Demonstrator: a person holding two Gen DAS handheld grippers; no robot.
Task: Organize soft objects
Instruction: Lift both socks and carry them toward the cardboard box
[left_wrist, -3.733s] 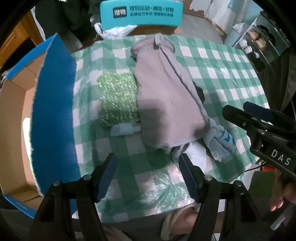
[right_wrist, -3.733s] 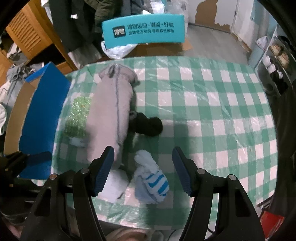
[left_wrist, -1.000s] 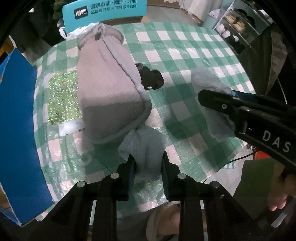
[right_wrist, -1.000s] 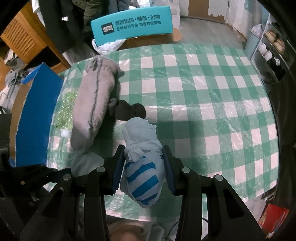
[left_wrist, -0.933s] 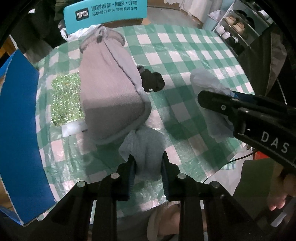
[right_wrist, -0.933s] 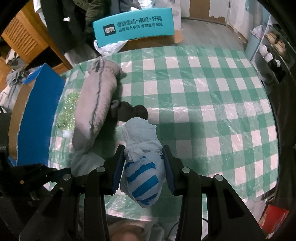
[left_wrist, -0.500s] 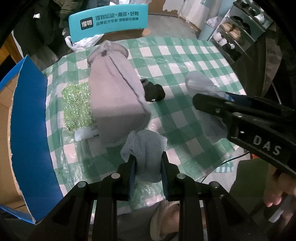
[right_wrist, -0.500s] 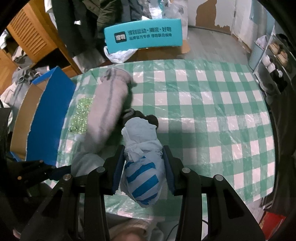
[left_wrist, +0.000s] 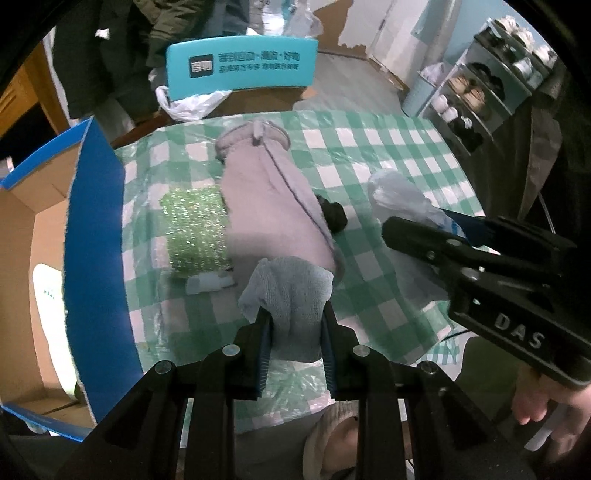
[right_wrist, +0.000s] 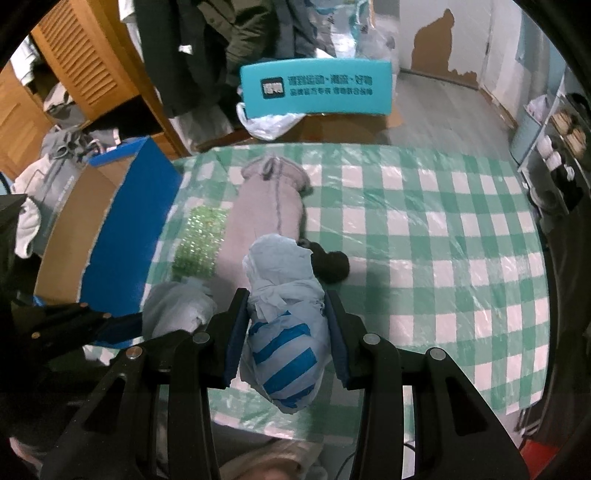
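Both grippers have gone from hanging open over the bench to lifting clear of it with a load each: the left gripper (left_wrist: 295, 325) has its jaws closed on a grey sock bundle (left_wrist: 290, 295), and the right gripper (right_wrist: 284, 332) has its jaws closed on a pale blue bundle with blue stripes (right_wrist: 284, 325), both now held above the near edge of the green-checked bench (right_wrist: 424, 258). That suggests two soft items are picked and ready to go, probably toward the open cardboard box with blue flaps (left_wrist: 92, 229) at the left. A long grey garment (left_wrist: 269, 210), a glittery green cloth (left_wrist: 194, 229) and a small black bundle (left_wrist: 334, 216) remain on the bench. The right tool's body reads "DAS"; the teal chair back (right_wrist: 316, 86) carries Chinese lettering too small to read
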